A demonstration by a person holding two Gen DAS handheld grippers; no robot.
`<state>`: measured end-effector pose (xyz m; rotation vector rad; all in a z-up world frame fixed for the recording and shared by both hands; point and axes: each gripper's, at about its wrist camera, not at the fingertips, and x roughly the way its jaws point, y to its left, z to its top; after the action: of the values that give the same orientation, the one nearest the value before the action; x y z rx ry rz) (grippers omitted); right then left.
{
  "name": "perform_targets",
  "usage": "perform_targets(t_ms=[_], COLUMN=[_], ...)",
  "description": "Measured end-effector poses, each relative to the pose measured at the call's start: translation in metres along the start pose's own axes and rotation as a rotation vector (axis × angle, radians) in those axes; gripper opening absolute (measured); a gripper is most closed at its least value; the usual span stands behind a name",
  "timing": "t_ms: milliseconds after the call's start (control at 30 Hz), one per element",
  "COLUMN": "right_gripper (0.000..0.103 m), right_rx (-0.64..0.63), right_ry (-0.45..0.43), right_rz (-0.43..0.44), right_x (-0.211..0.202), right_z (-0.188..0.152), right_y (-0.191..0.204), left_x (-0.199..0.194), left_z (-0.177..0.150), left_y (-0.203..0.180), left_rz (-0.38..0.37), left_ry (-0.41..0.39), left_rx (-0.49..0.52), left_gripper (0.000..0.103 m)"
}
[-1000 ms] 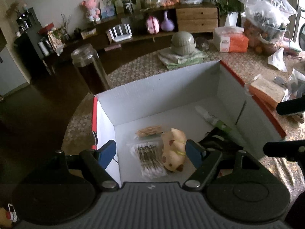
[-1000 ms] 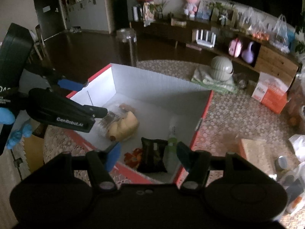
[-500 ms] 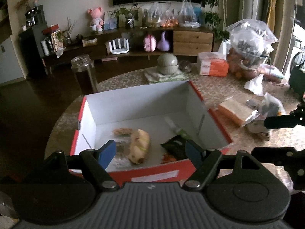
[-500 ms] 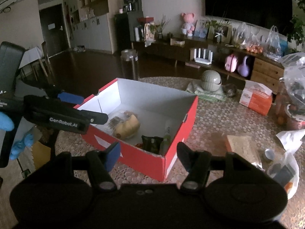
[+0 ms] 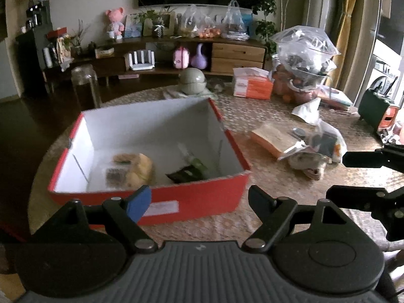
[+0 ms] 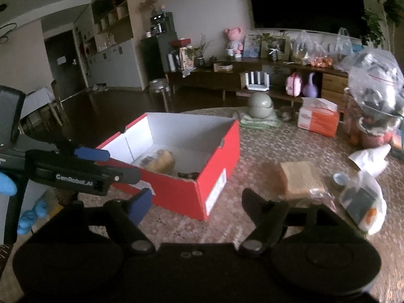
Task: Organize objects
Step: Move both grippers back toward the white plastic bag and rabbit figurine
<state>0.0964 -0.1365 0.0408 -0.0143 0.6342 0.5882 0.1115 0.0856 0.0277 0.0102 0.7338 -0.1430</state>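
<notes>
Left wrist view first: my left gripper (image 5: 199, 197) has its jaws spreading apart with nothing between them, and it hangs just in front of the near red wall of the box (image 5: 192, 199). That box sits on the round table (image 5: 265, 217) with its white inside open to me. Lying on its floor are a tan soft toy (image 5: 140, 170), a small clear packet (image 5: 115, 175) touching the toy's left side, and a dark pouch (image 5: 185, 174) with a green tube (image 5: 194, 160) beside it toward the right wall. Out to the right of the box, on the table, lie a brown sponge-like block (image 5: 274, 139) and a clear bag (image 5: 325, 141); the block may be bread, the blur makes it hard to say. My right gripper (image 5: 353, 176) shows at the right edge, well clear of the box.

From the right wrist, my right gripper (image 6: 197, 202) is also widening and empty, held above bare table beside the box's near corner (image 6: 199, 194). The brown block (image 6: 300, 176) lies just ahead on the right. My left gripper (image 6: 101, 164) reaches in from the left, over the box's near wall, gripped by my blue-gloved hand (image 6: 6, 183).
</notes>
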Motion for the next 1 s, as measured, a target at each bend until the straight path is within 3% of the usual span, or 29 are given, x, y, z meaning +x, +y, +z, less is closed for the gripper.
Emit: perform_targets(t_ms=[167, 300, 467, 767, 1000], right_gripper=[0.090, 0.095, 0.100, 0.101, 0.102], right_rx=[0.021, 0.040, 0.095, 0.174, 0.190], right_ry=[-0.012, -0.005, 0.013, 0.013, 0.004], right_rz=[-0.024, -0.051, -0.085, -0.180, -0.286], right_x=[-0.018, -0.028, -0.035, -0.053, -0.062], right_z=[-0.020, -0.038, -0.060, -0.079, -0.080], right_y=[-0.013, -0.024, -0.042, -0.084, -0.126], left_x=[0.005, 0.011, 0.017, 0.032, 0.058], left_z=[-0.014, -0.026, -0.037, -0.039, -0.032], left_y=[-0.020, -0.039, -0.062, -0.098, -0.125], left_rz=[-0.044, -0.078, -0.112, -0.203, -0.233], left_ry=[0.013, 0.025, 0.020, 0.012, 0.039], left_rx=[-0.011, 0.003, 0.025, 0.077, 0.088], left_gripper=[0.084, 0.098, 0.102, 0.103, 0.103])
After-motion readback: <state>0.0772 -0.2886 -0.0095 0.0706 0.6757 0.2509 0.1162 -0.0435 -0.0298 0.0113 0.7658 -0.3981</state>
